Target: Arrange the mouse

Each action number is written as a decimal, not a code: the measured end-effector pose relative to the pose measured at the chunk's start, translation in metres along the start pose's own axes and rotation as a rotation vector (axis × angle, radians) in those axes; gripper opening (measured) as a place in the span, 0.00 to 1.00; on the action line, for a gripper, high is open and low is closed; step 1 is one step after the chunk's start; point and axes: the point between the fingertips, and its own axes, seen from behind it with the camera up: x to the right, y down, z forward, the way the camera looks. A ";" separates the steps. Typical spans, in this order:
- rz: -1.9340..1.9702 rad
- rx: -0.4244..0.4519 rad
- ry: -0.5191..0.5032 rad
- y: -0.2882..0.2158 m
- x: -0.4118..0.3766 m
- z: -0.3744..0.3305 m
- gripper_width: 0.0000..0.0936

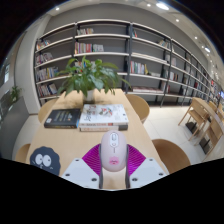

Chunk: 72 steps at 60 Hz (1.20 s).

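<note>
A white and pale pink mouse (112, 152) sits between my gripper's (112, 170) two fingers. The magenta pads (92, 160) press on both of its sides, so the gripper is shut on it. The mouse is held over the near end of a light wooden table (70, 140). A round black mouse pad with cartoon eyes (40, 158) lies on the table to the left of the fingers.
A stack of books (103, 117) and a dark book (62, 119) lie beyond the mouse. A potted plant (90, 75) stands behind them. Wooden chairs (138, 106) stand to the right, and bookshelves (100, 45) line the back wall.
</note>
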 end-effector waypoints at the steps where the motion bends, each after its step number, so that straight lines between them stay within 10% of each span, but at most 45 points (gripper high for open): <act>1: -0.001 0.024 -0.003 -0.013 -0.010 -0.006 0.32; 17: -0.070 0.222 -0.155 -0.125 -0.213 -0.075 0.32; 39: -0.119 -0.191 -0.187 0.109 -0.323 0.035 0.32; 49: -0.115 -0.244 -0.168 0.153 -0.326 0.050 0.33; 62: -0.082 -0.296 -0.175 0.156 -0.326 0.047 0.51; 72: -0.015 -0.220 -0.185 0.107 -0.313 0.017 0.87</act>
